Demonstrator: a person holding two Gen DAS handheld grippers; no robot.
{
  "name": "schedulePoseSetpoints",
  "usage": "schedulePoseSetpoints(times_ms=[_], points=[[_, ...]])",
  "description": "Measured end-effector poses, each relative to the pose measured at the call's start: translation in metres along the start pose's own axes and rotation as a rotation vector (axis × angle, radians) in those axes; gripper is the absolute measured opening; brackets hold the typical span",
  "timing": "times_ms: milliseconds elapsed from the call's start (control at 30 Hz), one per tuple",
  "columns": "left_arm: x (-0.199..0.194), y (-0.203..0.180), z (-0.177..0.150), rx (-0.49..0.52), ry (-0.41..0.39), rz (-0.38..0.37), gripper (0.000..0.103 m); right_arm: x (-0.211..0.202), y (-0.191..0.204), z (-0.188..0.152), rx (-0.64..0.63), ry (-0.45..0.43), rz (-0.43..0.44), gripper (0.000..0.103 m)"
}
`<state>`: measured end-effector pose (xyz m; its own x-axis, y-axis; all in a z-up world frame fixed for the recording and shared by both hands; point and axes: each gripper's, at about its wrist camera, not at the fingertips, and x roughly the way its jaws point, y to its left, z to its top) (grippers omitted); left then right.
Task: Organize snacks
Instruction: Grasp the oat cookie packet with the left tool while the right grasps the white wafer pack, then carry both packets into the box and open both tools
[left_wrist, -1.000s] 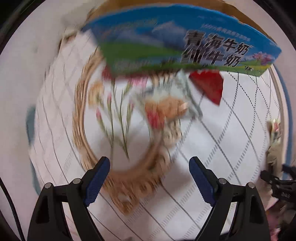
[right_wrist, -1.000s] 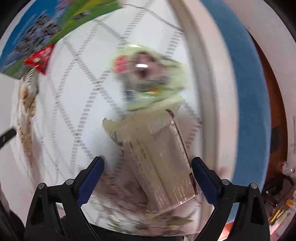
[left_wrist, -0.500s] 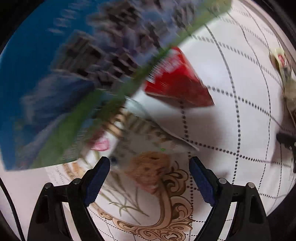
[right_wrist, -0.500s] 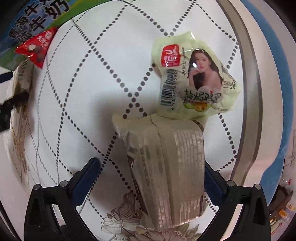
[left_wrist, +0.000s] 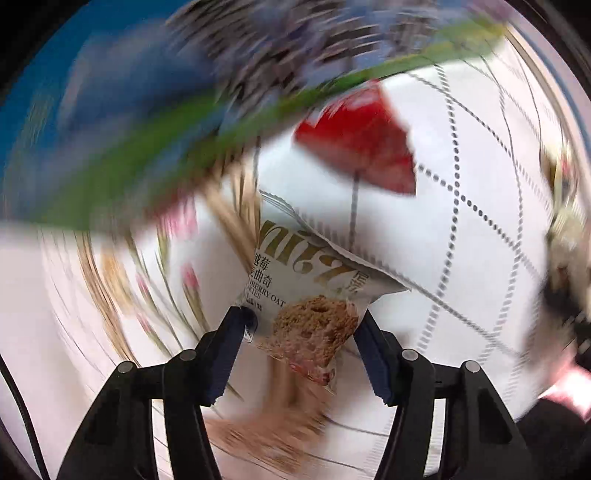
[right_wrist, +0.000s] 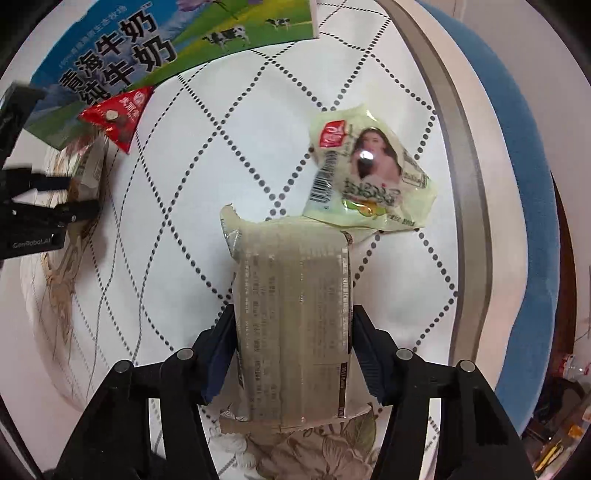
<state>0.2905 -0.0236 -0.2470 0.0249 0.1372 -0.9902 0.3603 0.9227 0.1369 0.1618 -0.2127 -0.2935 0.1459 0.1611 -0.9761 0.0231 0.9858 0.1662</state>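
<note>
Snacks are sitting in both grips: the cookie packet (left_wrist: 306, 314) is lying between the left gripper (left_wrist: 301, 332) fingers, just closing on it; the beige packet (right_wrist: 291, 325) is running lengthwise ahead, pinched by the right gripper (right_wrist: 293, 347).

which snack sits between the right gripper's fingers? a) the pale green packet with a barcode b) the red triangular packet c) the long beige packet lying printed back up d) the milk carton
c: in the right wrist view the right gripper has both blue pads against the sides of the long beige packet, while the pale green packet lies beyond it on the tablecloth.
</note>
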Motion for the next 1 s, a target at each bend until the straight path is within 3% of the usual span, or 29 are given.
schedulePoseSetpoints(times_ms=[167,267,433,633,667,800,1000], points=[[0.006,0.031,-0.034,-0.386,0.074,-0.267,0.058,-0.009,0.016,0.006,0.006,0.014,0.062,0.062],[0.015,0.039,-0.044,-0.501,0.103,-0.372,0.059,-0.004,0.025,0.019,0.003,0.032,0.082,0.064],[0.025,0.028,-0.032,-0.423,0.108,-0.332,0.062,0.011,0.023,0.037,-0.005,0.073,0.088,0.069],[0.020,0.014,-0.014,-0.386,0.032,-0.244,0.059,0.013,0.034,0.038,-0.047,0.092,0.038,0.067],[0.016,0.012,-0.016,-0.395,0.022,-0.247,0.058,0.013,0.037,0.036,-0.062,0.084,0.021,0.063],[0.002,-0.003,-0.031,-0.426,0.006,-0.278,0.053,0.013,0.053,0.034,-0.088,0.048,-0.014,0.062],[-0.025,-0.003,-0.055,-0.437,-0.036,-0.318,0.051,-0.010,0.070,0.040,-0.083,-0.008,0.046,0.061]])
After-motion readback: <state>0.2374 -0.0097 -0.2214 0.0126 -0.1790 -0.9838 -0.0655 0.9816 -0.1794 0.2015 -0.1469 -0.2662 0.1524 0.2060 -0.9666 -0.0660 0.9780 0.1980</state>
